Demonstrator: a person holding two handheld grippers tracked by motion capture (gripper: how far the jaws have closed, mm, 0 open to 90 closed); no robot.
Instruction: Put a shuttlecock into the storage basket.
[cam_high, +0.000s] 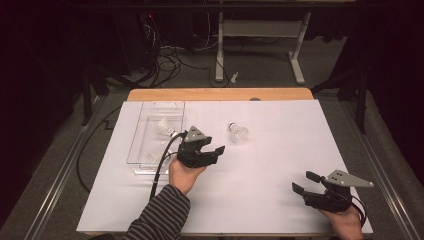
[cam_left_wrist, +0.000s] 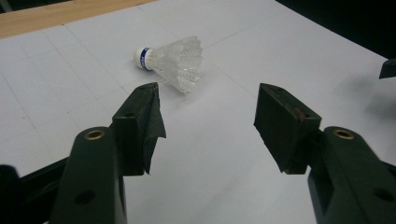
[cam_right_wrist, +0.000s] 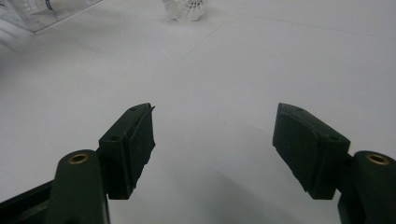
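The left gripper (cam_left_wrist: 208, 109) stands with jaws wide apart and nothing between them. Just ahead, at about eleven o'clock, a shuttlecock (cam_left_wrist: 173, 62) lies on its side on the white table (cam_high: 260, 165). It looks feather-light, its skirt thin and easily crushed, so the firm cork end seems the safer hold. The right gripper (cam_right_wrist: 215, 140) rests open and empty. A clear tray (cam_high: 145, 145) holds another shuttlecock (cam_high: 164, 128).

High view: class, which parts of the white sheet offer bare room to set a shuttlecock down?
Bare: the broad stretch between the loose shuttlecock and the right gripper, and the far right corner. Crowded: the clear tray beside the left gripper.
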